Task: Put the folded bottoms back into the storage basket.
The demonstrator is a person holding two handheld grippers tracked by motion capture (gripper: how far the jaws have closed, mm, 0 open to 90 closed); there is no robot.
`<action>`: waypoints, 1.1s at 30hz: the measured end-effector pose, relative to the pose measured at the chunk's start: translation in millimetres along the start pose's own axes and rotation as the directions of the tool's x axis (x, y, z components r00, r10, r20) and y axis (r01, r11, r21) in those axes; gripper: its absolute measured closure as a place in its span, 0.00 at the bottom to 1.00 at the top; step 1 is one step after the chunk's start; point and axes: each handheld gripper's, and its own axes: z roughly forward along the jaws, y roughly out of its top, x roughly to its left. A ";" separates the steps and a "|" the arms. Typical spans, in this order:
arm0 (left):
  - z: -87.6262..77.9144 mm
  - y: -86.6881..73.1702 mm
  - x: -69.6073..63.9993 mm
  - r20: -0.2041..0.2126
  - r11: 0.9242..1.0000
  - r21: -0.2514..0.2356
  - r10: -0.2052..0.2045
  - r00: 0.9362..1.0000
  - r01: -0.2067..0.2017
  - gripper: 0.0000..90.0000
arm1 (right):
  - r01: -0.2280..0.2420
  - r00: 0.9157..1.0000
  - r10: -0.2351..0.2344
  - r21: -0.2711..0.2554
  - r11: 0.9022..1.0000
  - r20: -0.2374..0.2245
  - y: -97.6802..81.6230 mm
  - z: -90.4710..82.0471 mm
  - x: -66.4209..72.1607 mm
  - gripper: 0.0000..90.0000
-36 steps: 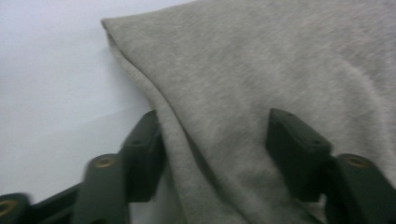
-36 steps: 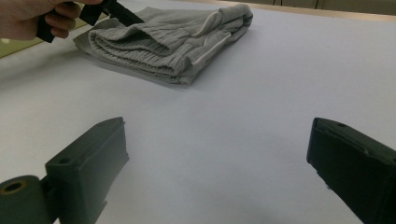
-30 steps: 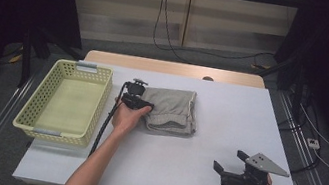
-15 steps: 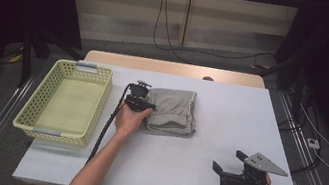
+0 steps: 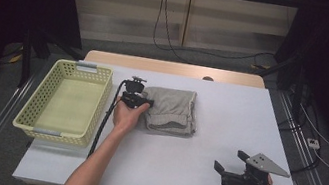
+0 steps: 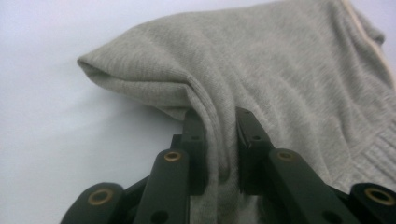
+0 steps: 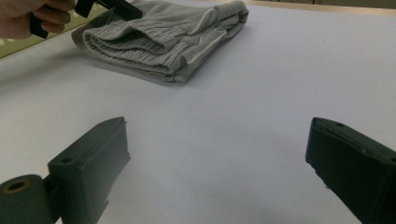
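Observation:
A folded grey knit garment [image 5: 172, 110] lies on the white table [image 5: 188, 182], a little left of its middle. My left gripper [image 5: 146, 103] sits at the garment's left edge, held in a hand. In the left gripper view its jaws have just been closing, and they now pinch a raised fold of the grey cloth [image 6: 280, 70] between the pads, so my left gripper [image 6: 218, 116] is shut on it. My right gripper [image 5: 229, 160] rests near the table's front right, jaws wide apart. In its own view my right gripper [image 7: 219, 140] holds nothing, and the garment [image 7: 168, 37] lies farther off.
A pale yellow plastic basket [image 5: 30, 110] stands on the table's left side, next to the left gripper's cable [image 5: 104, 123]. A wooden edge [image 5: 171, 68] borders the table's far side. Dark floor and cables lie beyond.
The left gripper has edged slightly away from the person along the garment's left edge and closed on a fold of the cloth. The right gripper has stayed where it was.

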 end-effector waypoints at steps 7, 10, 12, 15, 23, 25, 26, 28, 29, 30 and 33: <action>-13.8 6.5 1.4 0.038 0.997 -0.069 0.029 0.999 -0.027 0.85 | -0.004 1.000 0.004 -0.003 1.000 0.005 -0.2 0.4 -1.4 0.06; -20.3 9.2 1.5 0.033 0.995 -0.086 0.050 0.998 -0.047 0.85 | -0.005 1.000 0.005 -0.001 1.000 0.007 -0.2 0.7 -1.3 0.06; -30.4 12.6 3.8 0.023 0.992 -0.109 0.059 0.998 -0.056 0.85 | -0.003 1.000 0.003 -0.002 1.000 0.008 -0.2 0.9 -1.1 0.06; -37.3 13.6 5.3 0.019 0.991 -0.119 0.069 0.997 -0.066 0.85 | 0.003 1.000 -0.003 -0.001 1.000 0.010 -0.2 0.9 -0.5 0.06; -59.5 16.5 2.5 -0.022 0.978 -0.164 0.125 0.992 -0.127 0.85 | 0.002 1.000 -0.002 0.001 1.000 0.013 -0.2 1.8 -0.7 0.06; -64.7 17.0 2.8 -0.027 0.977 -0.165 0.131 0.991 -0.134 0.85 | 0.003 1.000 -0.003 0.001 1.000 0.012 -0.2 2.0 -0.7 0.06; -66.4 16.9 2.1 -0.030 0.975 -0.179 0.126 0.992 -0.130 0.85 | 0.003 1.000 -0.003 0.002 1.000 0.013 -0.2 2.0 -0.6 0.06; -71.4 17.1 2.0 -0.033 0.972 -0.192 0.129 0.991 -0.133 0.85 | 0.003 1.000 -0.003 0.002 1.000 0.014 -0.1 1.8 -0.4 0.06; -74.1 17.1 2.0 -0.030 0.971 -0.197 0.135 0.990 -0.138 0.85 | 0.003 1.000 -0.003 0.002 1.000 0.014 -0.2 1.6 -0.4 0.06; -76.2 17.0 0.8 -0.026 0.968 -0.211 0.133 0.991 -0.136 0.85 | 0.002 1.000 -0.002 0.002 1.000 0.014 -0.3 1.6 -0.5 0.06; -83.1 16.9 -2.6 -0.022 0.962 -0.227 0.148 0.989 -0.150 0.86 | 0.001 1.000 -0.001 0.003 1.000 0.015 -0.3 1.8 -0.9 0.06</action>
